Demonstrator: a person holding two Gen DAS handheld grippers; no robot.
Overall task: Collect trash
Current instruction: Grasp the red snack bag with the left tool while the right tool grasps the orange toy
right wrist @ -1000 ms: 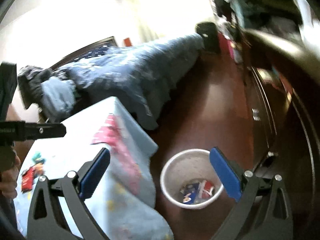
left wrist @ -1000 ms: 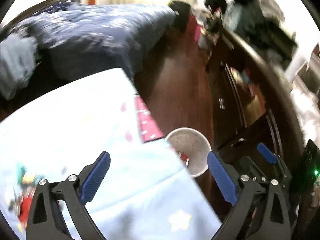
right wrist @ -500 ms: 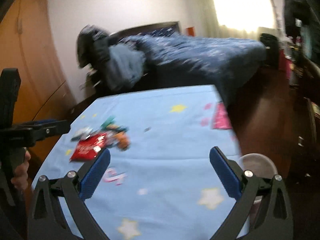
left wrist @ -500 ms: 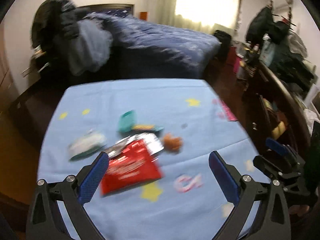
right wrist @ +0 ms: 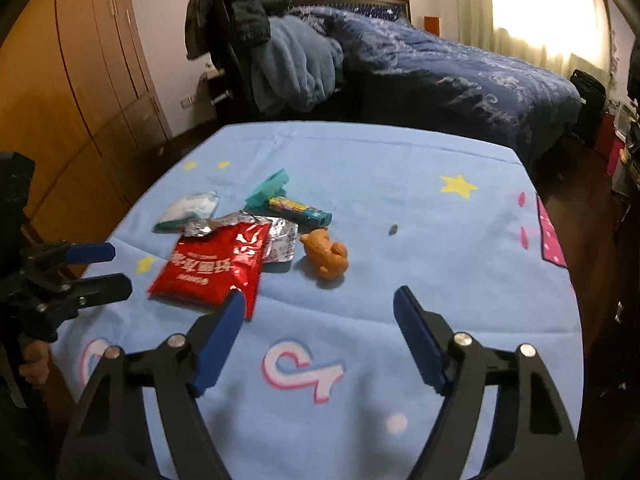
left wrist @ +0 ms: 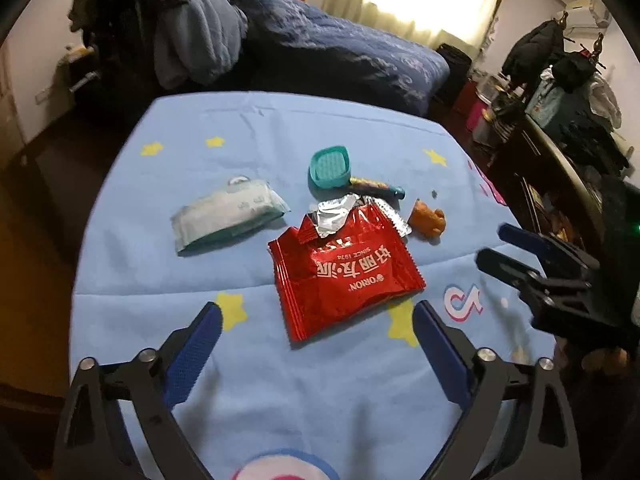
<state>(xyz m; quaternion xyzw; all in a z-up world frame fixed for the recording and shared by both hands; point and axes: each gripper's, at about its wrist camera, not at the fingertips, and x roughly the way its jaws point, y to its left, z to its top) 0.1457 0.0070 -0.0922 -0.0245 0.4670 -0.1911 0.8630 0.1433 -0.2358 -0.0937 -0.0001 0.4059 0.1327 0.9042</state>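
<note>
Litter lies clustered on a table (left wrist: pixel 132 248) draped in a light-blue cloth (right wrist: pixel 400 208) printed with yellow stars, in a bedroom with a dark-blue bed (left wrist: pixel 340 56) behind. The red snack wrapper (left wrist: pixel 344 276) lies flat near the middle of the table, its torn, foil-lined mouth pointing toward the bed and its sealed end toward the left gripper (left wrist: pixel 316 322); its long axis runs roughly from the near edge to the far edge, skewed slightly. Silver foil (left wrist: pixel 334 212) curls out at the torn end. To its left sits a pale tissue pack (left wrist: pixel 228 214), long axis crosswise and tilted, apart from the wrapper. Beyond the wrapper a teal lid (left wrist: pixel 330 166) rests against a colourful tube (left wrist: pixel 376 188) that lies crosswise (its teal cap pointing right). A small orange bear figure (left wrist: pixel 428 220) lies just beside the wrapper's far right corner.

The left gripper hovers over the near edge, its blue-padded fingers (left wrist: pixel 192 356) spread wide and holding nothing, the wrapper framed between them. The right gripper (right wrist: pixel 320 310) hangs likewise over the cloth, fingers (right wrist: pixel 416 340) spread apart and empty, the left one's tip overlapping the wrapper's near corner in that view; whether it touches cannot be told.
</note>
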